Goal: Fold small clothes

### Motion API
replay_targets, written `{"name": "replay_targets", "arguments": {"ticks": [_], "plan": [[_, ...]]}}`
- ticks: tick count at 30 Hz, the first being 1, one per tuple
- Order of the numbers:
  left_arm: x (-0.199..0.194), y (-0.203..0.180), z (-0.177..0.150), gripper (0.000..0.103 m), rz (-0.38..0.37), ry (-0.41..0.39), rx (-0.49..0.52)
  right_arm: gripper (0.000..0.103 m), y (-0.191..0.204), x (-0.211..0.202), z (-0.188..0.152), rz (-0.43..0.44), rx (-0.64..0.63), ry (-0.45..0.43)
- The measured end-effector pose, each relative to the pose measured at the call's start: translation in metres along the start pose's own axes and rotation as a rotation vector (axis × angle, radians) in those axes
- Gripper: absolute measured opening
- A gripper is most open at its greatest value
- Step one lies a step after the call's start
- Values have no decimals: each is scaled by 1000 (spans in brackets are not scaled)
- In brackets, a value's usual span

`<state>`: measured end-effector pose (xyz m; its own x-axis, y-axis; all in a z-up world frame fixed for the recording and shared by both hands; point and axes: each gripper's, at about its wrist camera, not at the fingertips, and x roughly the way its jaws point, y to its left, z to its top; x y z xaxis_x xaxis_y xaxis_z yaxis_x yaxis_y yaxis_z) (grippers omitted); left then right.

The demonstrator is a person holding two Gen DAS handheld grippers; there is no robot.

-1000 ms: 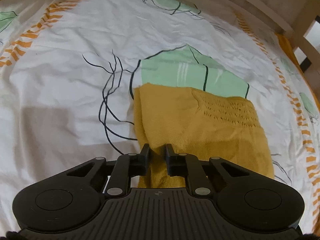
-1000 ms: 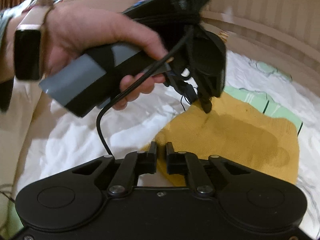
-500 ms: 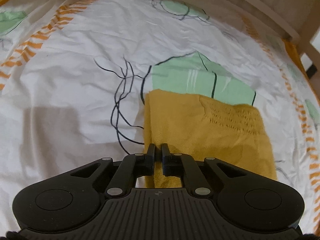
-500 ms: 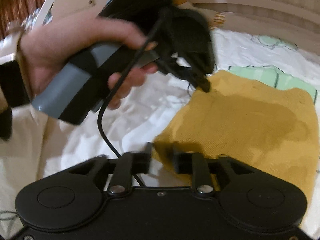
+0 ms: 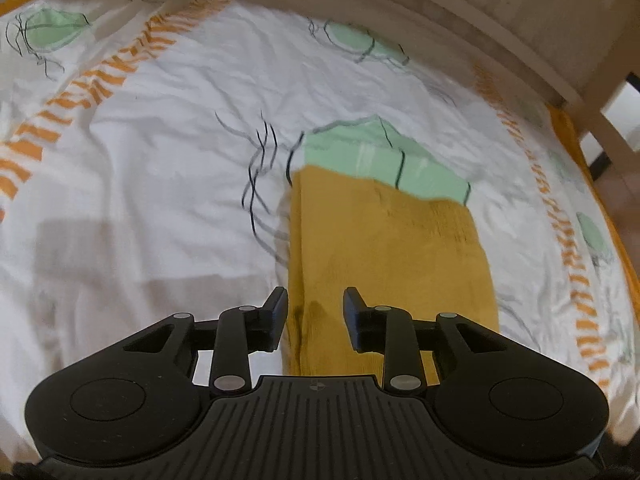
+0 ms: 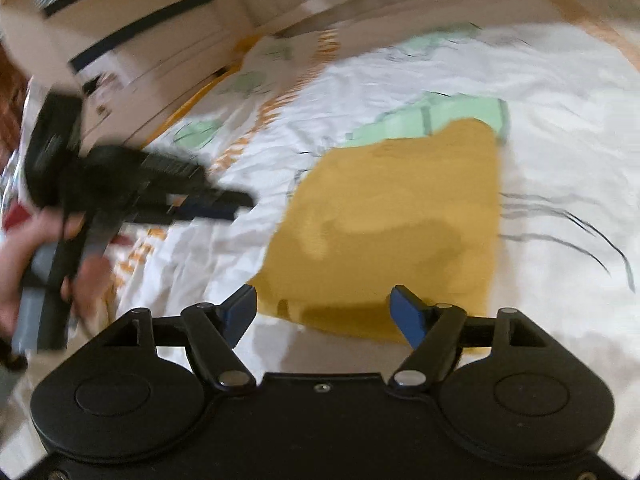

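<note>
A folded mustard-yellow knit garment (image 5: 384, 248) lies flat on the white patterned bedsheet (image 5: 152, 184). My left gripper (image 5: 316, 304) hovers over its near edge, jaws opening, with cloth below the gap but no pad pressing on it. In the right wrist view the same garment (image 6: 392, 224) lies as a rectangle ahead, and my right gripper (image 6: 324, 304) stands over its near edge with jaws opening wide and nothing held. The left gripper (image 6: 236, 206) shows there at the left, held by a hand (image 6: 24, 256), off the garment.
The sheet carries green patches (image 5: 380, 156) and orange stripe bands (image 5: 80, 96). A pale wooden bed frame (image 5: 460, 20) runs along the far side. A light cabinet with dark strips (image 6: 120, 40) stands beyond the bed's left edge.
Both grippers let go of the garment's edge and opened. Both pulled back from the cloth, and the right one rolled, so the garment now lies flat and folded.
</note>
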<state>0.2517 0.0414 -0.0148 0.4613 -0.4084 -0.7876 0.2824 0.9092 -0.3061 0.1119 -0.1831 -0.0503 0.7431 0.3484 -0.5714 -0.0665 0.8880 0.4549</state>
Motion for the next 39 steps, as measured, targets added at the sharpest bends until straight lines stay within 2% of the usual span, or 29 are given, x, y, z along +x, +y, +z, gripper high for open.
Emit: {"name": "replay_targets", "arguments": {"ticks": [7, 9, 13, 16, 18, 23, 26, 30, 35, 39], "plan": [[2, 8, -28, 32, -52, 41, -38, 86, -34, -14, 4, -51, 142, -1], [5, 7, -31, 40, -77, 51, -34, 89, -41, -13, 5, -63, 165, 0], [15, 7, -36, 46, -94, 84, -35, 94, -54, -12, 8, -64, 223, -10], [27, 13, -41, 52, -93, 122, -75, 99, -60, -12, 9, -59, 255, -19], [34, 18, -42, 59, -98, 148, -109, 101, -62, -12, 8, -58, 264, -22], [47, 22, -45, 71, -126, 186, -143, 103, -71, -6, 10, -57, 281, -15], [51, 17, -43, 73, -123, 182, -130, 103, -78, -2, 12, -48, 299, -15], [58, 12, -41, 92, -144, 186, -128, 103, -91, 6, 18, -31, 324, -14], [66, 4, -36, 101, -142, 199, -102, 103, -114, 23, 32, 0, 360, -11], [70, 3, -31, 101, -151, 180, -116, 103, -129, 40, 44, 49, 392, -8]]}}
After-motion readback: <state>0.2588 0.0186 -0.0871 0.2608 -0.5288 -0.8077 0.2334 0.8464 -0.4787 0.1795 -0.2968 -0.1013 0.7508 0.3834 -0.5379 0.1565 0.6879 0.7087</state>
